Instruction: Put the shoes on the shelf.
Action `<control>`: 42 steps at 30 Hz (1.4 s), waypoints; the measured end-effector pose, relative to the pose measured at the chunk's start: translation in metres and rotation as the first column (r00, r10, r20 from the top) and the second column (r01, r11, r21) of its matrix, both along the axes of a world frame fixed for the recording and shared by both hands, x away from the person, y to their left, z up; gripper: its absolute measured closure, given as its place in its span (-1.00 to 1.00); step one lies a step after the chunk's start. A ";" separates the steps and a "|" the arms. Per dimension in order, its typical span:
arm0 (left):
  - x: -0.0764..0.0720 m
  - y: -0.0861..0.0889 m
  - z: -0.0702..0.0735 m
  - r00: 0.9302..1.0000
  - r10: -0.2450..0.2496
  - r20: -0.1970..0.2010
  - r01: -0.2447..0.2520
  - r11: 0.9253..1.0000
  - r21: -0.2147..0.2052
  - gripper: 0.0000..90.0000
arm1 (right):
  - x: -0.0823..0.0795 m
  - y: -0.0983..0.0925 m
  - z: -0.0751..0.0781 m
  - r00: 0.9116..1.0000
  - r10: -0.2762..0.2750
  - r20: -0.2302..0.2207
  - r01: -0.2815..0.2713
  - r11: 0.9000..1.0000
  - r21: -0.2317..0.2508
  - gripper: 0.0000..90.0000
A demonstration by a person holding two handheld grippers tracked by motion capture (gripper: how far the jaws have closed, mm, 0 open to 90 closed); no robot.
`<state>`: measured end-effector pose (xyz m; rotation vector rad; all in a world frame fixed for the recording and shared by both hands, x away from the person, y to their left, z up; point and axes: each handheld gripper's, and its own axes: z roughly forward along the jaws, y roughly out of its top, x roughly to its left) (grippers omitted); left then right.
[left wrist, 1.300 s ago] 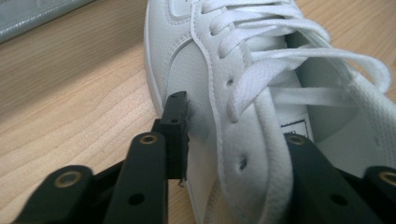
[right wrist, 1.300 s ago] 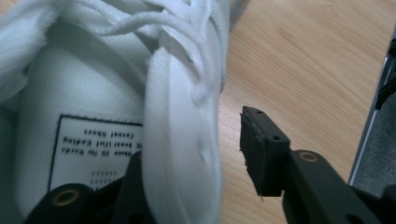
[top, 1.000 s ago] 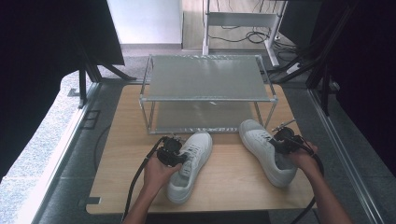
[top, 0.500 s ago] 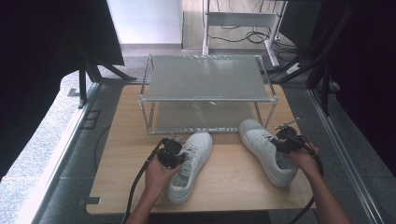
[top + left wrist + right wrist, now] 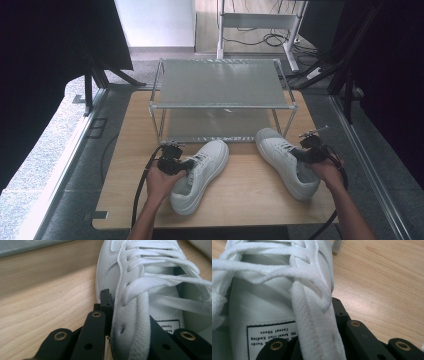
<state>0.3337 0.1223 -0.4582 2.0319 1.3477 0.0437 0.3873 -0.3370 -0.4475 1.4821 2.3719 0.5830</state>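
You had the left gripper (image 5: pixel 186 164) just closed on the collar of the left white sneaker (image 5: pixel 200 175) and the right gripper (image 5: pixel 299 153) clamped on the right white sneaker (image 5: pixel 287 161), both on the wooden table (image 5: pixel 250 195) before the two-tier shoe rack (image 5: pixel 220 90). Such thin collar grips could let either shoe swing or slip when lifted.

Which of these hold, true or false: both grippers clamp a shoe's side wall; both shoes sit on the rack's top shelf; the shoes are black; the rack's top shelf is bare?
1. The left gripper and the right gripper each clamp a side wall: true, on the left shoe and the right shoe.
2. Both shoes on the rack: false, they rest on the wooden table.
3. Shoes black: false, white.
4. Top shelf bare: true.
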 end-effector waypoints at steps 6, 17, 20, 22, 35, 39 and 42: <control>-0.003 0.007 0.005 1.000 -0.027 -0.007 0.026 0.992 -0.121 0.89 | -0.009 -0.006 0.011 1.000 -0.003 0.024 0.001 0.994 0.112 0.93; -0.010 0.023 0.024 0.999 -0.042 0.020 0.046 0.970 -0.240 0.89 | -0.027 -0.014 0.035 0.997 0.009 0.077 -0.030 0.963 0.268 0.93; -0.012 0.026 0.032 0.998 -0.054 0.034 0.061 0.965 -0.256 0.89 | -0.031 -0.014 0.043 0.996 0.019 0.090 -0.045 0.954 0.297 0.93; -0.013 0.028 0.037 0.997 -0.057 0.046 0.067 0.963 -0.261 0.89 | -0.034 -0.014 0.049 0.995 0.028 0.100 -0.059 0.946 0.320 0.93; -0.011 0.037 0.078 0.990 -0.064 0.126 0.101 0.943 -0.318 0.89 | -0.042 -0.004 0.091 0.983 0.068 0.171 -0.136 0.896 0.424 0.93; -0.006 0.038 0.091 0.986 -0.067 0.151 0.114 0.938 -0.329 0.89 | -0.039 0.002 0.099 0.980 0.074 0.187 -0.149 0.891 0.430 0.93; -0.001 0.040 0.101 0.985 -0.060 0.161 0.114 0.931 -0.347 0.89 | -0.037 0.005 0.103 0.978 0.075 0.197 -0.156 0.885 0.438 0.93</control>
